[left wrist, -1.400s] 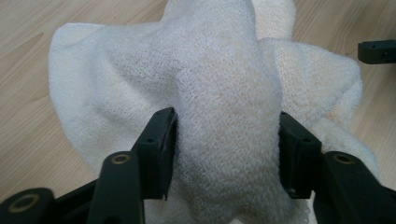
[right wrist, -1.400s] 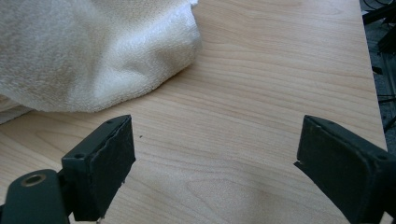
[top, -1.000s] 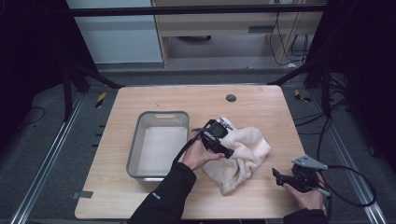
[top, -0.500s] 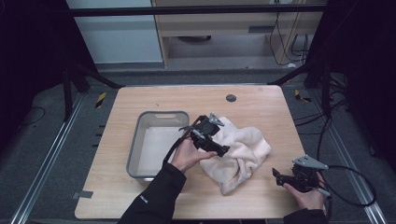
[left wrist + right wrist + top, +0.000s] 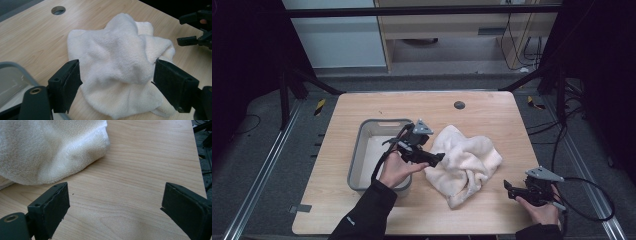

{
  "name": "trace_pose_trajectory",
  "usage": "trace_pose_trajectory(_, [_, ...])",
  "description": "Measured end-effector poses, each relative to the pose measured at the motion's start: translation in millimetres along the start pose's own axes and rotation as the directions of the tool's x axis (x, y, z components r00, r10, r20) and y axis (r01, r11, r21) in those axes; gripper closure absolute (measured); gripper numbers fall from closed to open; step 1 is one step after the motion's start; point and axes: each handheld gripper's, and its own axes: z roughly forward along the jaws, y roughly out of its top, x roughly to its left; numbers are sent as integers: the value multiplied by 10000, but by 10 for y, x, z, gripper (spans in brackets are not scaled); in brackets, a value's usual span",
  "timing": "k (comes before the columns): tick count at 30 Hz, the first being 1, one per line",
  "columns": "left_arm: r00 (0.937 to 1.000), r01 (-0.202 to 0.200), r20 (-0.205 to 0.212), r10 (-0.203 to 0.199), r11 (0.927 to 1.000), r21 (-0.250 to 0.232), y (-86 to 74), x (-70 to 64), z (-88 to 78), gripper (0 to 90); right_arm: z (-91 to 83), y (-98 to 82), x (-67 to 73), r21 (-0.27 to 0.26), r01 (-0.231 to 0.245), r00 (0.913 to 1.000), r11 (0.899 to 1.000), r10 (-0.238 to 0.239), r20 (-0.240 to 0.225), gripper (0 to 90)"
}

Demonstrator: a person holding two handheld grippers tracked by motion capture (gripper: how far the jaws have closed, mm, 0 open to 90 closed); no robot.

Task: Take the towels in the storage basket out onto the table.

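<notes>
Left tongs (image 5: pixel 438 159) spread above towel (image 5: pixel 467 162) edge; right tongs (image 5: pixel 508 188) spread, bare table (image 5: pixel 492 115) around.

The towel (image 5: pixel 466 162) is cream-white terry, crumpled into a loose heap. It lies on the table (image 5: pixel 492 115), just beside the grey tub (image 5: pixel 362 145).

A light wooden table (image 5: pixel 362 107) stands on dark grey floor (image 5: pixel 257 165); pale cabinet (image 5: pixel 347 45) behind; dim surroundings.

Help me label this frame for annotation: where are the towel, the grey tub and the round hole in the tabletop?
towel (image 5: pixel 467 160), high view, middle of the crumpled white cloth.
grey tub (image 5: pixel 357 160), high view, left wall.
round hole (image 5: pixel 58 10), left gripper view, centre of the opening.
</notes>
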Motion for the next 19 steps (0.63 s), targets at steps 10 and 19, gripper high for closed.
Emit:
trace_pose_trajectory(10, [9959,616,-606,-665,9949,-800,-274,224,-316,234,-5,-6,0,-2,-71,10000,10000,71,0,75])
trace_pose_trajectory(19, [9826,1162,-1270,-1356,9819,-1494,-601,416,-649,250,-5,-10,9,-15,-92,10000,10000,92,-12,75])
